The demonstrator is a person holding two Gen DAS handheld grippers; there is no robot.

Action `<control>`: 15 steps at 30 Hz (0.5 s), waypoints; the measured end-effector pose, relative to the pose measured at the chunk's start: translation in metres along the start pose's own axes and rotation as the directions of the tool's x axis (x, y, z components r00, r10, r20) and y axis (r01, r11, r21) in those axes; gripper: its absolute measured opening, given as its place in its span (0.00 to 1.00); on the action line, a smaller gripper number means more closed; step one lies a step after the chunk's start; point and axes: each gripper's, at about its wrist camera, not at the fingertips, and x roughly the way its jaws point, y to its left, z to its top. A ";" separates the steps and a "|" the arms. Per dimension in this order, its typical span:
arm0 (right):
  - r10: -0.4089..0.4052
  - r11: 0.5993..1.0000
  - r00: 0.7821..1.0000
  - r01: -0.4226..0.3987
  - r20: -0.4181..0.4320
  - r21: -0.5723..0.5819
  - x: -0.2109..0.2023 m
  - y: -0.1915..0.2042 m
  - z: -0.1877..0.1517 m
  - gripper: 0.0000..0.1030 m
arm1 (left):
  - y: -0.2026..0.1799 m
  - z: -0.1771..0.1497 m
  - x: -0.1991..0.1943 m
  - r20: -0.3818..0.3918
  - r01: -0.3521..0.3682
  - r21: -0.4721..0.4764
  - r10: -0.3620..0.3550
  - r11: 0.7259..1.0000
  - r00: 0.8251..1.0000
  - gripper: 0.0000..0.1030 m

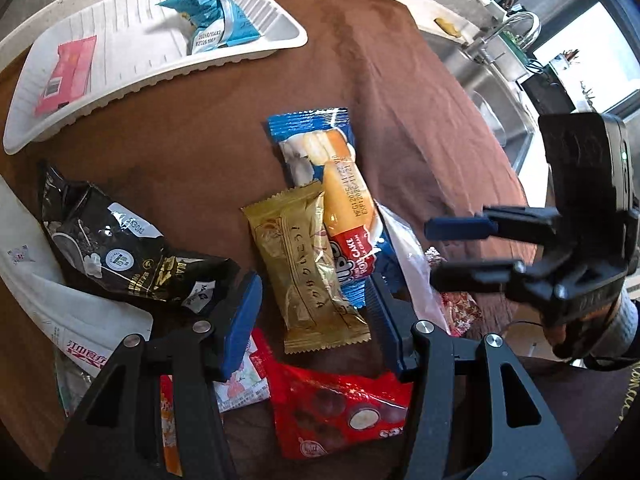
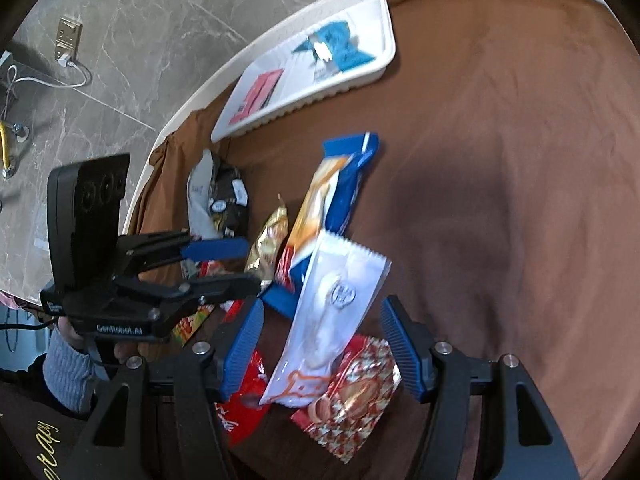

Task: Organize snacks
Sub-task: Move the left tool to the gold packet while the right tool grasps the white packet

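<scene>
The left gripper [image 1: 316, 316] is held spread over the gold bar [image 1: 308, 272], its pads on either side of the wrapper and nothing pinched. The right gripper [image 2: 320, 344] is likewise spread, above the white packet [image 2: 324, 320], and nothing is gripped there either. The snacks are heaped near the table edge on the brown cloth [image 1: 400, 100]; the white tray [image 1: 132, 92], well apart at the far side, already holds a pink pack [image 1: 66, 76] and a teal pack [image 1: 212, 16]. Trouble is likeliest from the overlaps: the gold bar lies against the blue roll cake [image 1: 340, 208] and partly over the red bag [image 1: 340, 408], so a neighbour may be caught or dragged if the jaws are closed carelessly. The slick wrappers may slip from a shallow pinch, and contents may be crushed by a hard one. With both grippers worked close together over one heap, a collision between them is also to be feared.
</scene>
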 end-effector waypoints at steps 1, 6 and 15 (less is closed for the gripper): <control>0.012 1.000 1.000 -0.012 -0.007 0.007 0.003 0.000 -0.002 0.63 | 0.002 0.000 0.004 -0.003 0.000 -0.006 0.000 1.000 1.000 0.50; 0.063 0.995 0.997 -0.060 -0.033 0.077 0.014 -0.009 -0.007 0.63 | 0.014 0.004 0.022 -0.017 0.010 -0.023 -0.010 1.000 1.000 0.50; 0.143 0.973 0.990 -0.140 -0.007 0.184 0.012 -0.030 -0.007 0.47 | 0.029 0.007 0.025 -0.002 0.064 -0.043 -0.064 0.997 0.998 0.50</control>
